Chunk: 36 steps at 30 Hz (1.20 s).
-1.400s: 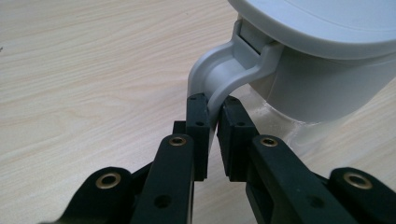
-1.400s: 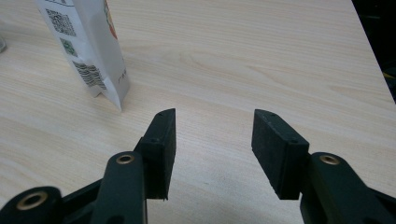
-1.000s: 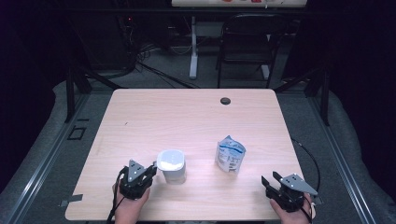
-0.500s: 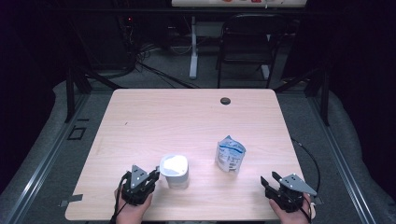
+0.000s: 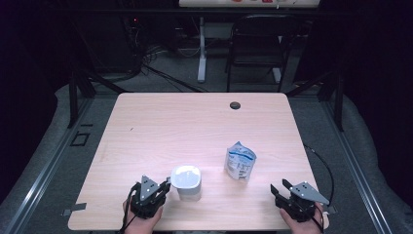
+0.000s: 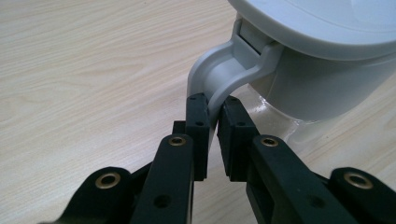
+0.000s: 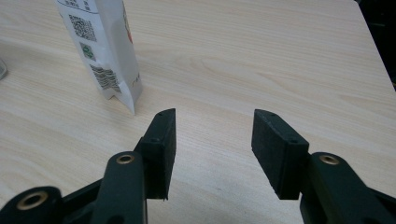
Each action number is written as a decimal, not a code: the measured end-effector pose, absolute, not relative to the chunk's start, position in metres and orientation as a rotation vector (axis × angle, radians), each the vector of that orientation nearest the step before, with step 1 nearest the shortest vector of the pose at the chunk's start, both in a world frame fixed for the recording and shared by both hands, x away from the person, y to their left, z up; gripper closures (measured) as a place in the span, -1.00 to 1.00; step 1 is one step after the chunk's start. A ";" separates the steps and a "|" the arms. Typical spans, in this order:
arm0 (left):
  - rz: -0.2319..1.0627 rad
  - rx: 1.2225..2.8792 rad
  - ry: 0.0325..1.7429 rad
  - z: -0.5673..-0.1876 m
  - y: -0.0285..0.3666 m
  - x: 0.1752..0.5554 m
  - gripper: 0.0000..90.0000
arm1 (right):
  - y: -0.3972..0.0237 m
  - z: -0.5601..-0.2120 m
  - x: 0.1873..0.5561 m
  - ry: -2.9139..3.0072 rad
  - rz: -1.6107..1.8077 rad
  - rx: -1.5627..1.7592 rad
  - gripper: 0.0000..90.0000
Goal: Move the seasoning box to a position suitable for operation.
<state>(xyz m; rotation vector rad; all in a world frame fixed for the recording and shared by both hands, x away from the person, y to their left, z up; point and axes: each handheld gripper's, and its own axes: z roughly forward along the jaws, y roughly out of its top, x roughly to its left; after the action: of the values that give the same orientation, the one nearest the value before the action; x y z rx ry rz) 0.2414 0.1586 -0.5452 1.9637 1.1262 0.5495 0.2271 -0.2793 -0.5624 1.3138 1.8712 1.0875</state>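
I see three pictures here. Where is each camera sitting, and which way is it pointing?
High view: fixed above the person's side, looking forward and down on the table; both hands show at the bottom, holding the left gripper and right gripper.
Left gripper view: rides on the left gripper, looking along its black jaws, shut on the handle of the white jug.
Right gripper view: rides on the right gripper, looking along its open jaws across the table toward the pouch.
Shared: the high view also shows the white jug and the pouch.
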 end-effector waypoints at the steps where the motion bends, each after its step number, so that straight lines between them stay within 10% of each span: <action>1: 0.546 1.968 1.119 -0.545 0.159 0.241 0.85 | -0.279 -0.563 0.227 1.871 1.090 1.310 0.12; 36: 0.431 1.915 1.075 -0.526 0.175 0.238 0.43 | -0.279 -0.563 0.227 1.877 1.087 1.313 0.12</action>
<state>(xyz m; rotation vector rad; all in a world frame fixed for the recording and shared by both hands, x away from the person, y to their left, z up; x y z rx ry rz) 0.2375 0.1751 -0.5264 1.9146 1.0750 0.4308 0.2273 -0.2786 -0.5629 1.3126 1.8773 1.0871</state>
